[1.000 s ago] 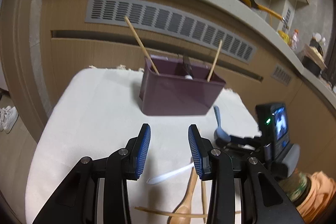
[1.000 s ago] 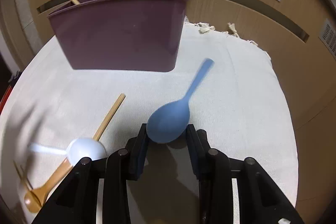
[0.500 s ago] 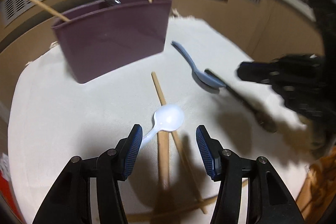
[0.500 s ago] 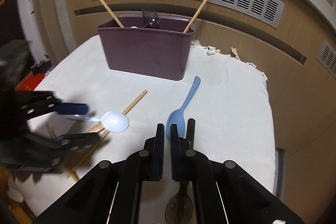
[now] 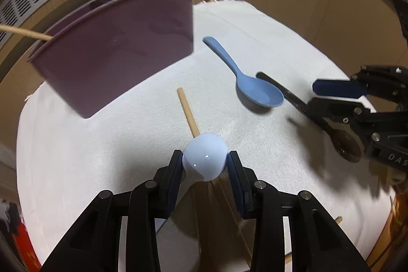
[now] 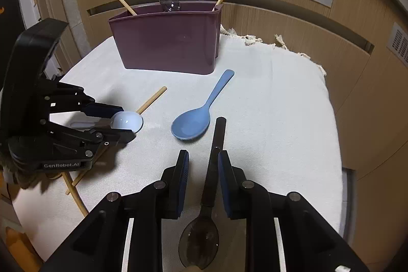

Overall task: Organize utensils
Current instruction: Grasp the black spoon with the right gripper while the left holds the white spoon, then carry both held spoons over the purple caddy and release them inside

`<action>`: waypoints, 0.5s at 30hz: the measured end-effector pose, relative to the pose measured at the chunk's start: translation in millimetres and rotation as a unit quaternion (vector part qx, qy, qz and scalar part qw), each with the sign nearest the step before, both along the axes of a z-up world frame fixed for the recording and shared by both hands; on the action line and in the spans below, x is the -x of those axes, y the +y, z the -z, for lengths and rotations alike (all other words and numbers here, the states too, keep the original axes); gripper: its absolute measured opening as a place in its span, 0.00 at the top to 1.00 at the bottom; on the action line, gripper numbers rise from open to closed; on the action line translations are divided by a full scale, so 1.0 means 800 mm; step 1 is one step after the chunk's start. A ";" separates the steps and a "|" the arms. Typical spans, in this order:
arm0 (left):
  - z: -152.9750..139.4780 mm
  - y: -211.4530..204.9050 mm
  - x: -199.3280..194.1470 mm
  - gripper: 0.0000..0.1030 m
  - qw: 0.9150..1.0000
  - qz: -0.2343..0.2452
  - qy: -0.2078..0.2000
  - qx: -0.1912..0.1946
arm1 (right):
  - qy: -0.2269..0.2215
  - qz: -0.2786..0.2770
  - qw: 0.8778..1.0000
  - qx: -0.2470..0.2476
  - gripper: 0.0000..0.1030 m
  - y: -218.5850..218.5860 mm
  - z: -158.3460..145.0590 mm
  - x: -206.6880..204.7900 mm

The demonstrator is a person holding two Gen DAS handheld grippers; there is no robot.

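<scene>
On the white cloth (image 6: pixel 280 98), left claw (image 5: pixel 205 161) grips white spoon (image 5: pixel 205 157); right claw (image 6: pixel 202 165) open

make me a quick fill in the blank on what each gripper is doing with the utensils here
1. The left gripper is closed around the bowl of the ____ spoon.
2. The dark spoon's handle lies between the fingers of the ____ gripper.
3. The blue spoon lies on the ____.
4. Two chopsticks stand in the ____ bin.

Missing words: white; right; cloth; purple
</scene>
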State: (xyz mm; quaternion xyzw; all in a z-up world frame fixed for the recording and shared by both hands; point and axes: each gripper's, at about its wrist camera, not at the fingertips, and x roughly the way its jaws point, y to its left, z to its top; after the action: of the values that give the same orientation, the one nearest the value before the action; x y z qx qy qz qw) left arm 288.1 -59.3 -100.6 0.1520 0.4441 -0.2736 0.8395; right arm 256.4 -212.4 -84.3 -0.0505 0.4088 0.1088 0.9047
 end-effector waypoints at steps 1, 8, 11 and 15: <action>-0.005 0.007 0.004 0.65 1.000 -0.012 -0.005 0.012 | -0.001 0.002 1.000 0.003 0.78 -0.001 0.000 -0.001; -0.053 0.055 0.029 0.65 0.991 -0.079 -0.059 0.093 | 0.048 0.018 0.999 0.006 0.79 -0.006 0.023 -0.030; -0.065 0.070 0.041 0.64 0.986 -0.092 -0.068 0.117 | 0.049 0.025 0.998 0.010 0.79 -0.003 0.030 -0.039; -0.070 0.089 0.047 0.64 0.981 -0.115 -0.066 0.141 | 0.044 0.025 0.998 0.033 0.88 0.005 0.030 -0.042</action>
State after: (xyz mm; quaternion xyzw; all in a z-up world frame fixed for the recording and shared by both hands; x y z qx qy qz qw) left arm 250.1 11.5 -44.2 -0.0018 0.3592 -0.2243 0.9059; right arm 289.6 -208.2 -108.2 -0.0652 0.4526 0.0751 0.8861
